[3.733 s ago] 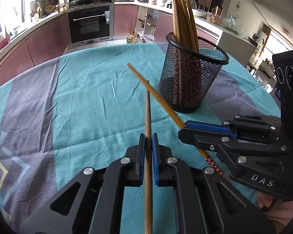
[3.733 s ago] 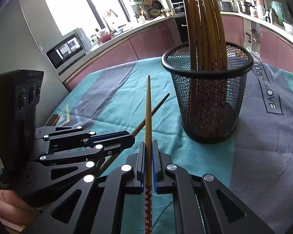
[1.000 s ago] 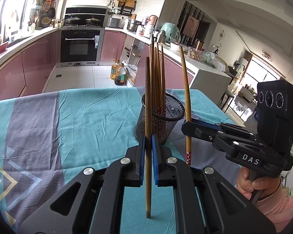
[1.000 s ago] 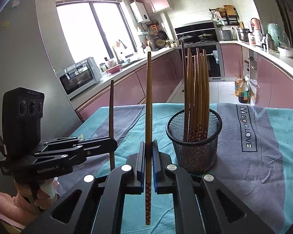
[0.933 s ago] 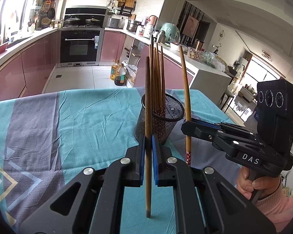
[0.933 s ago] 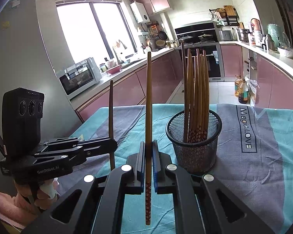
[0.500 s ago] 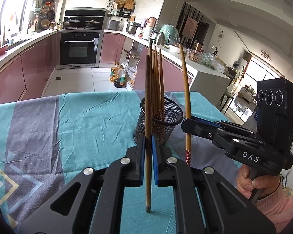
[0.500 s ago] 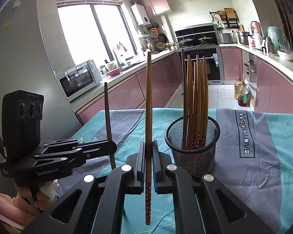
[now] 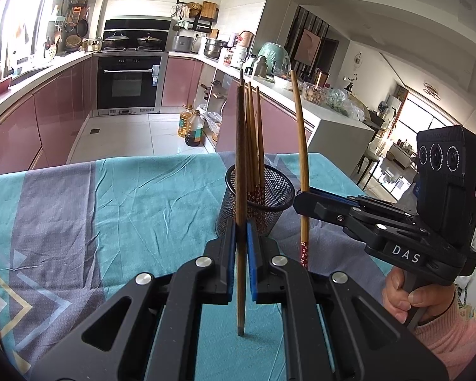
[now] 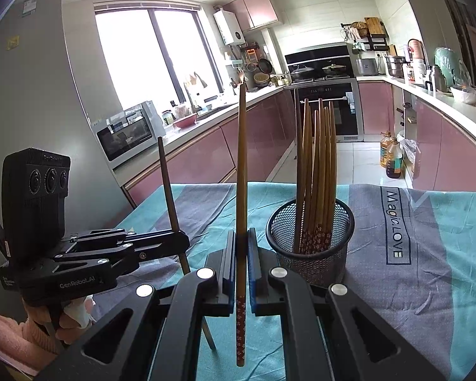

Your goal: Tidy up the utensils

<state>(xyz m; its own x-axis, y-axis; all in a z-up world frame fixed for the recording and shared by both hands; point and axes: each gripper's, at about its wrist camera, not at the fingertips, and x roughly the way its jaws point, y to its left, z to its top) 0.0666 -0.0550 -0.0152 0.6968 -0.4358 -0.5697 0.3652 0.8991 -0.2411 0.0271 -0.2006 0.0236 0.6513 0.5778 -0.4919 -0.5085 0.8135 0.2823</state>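
In the left wrist view my left gripper (image 9: pixel 241 236) is shut on a dark brown chopstick (image 9: pixel 240 158) that stands upright, its lower tip just above the cloth. Behind it stands a black mesh cup (image 9: pixel 277 187) with several chopsticks in it. To the right, my right gripper (image 9: pixel 303 198) is shut on a lighter chopstick (image 9: pixel 301 139) with a red flowered end. The right wrist view shows the same: right gripper (image 10: pixel 241 246) shut on the flowered chopstick (image 10: pixel 241 165), mesh cup (image 10: pixel 311 254) just right of it, left gripper (image 10: pixel 181 241) with the dark chopstick (image 10: pixel 169 190) at the left.
A teal and grey tablecloth (image 9: pixel 111 206) covers the table, whose far edge lies just behind the cup. A person's hand (image 9: pixel 406 295) in a pink sleeve grips the right handle. Pink kitchen cabinets, an oven (image 9: pixel 128 85) and oil bottles (image 9: pixel 192 125) on the floor lie beyond.
Since the oldest frames both grippers have lifted away from the cup and their chopsticks have swung from lying forward to upright. Over the last second almost nothing has moved.
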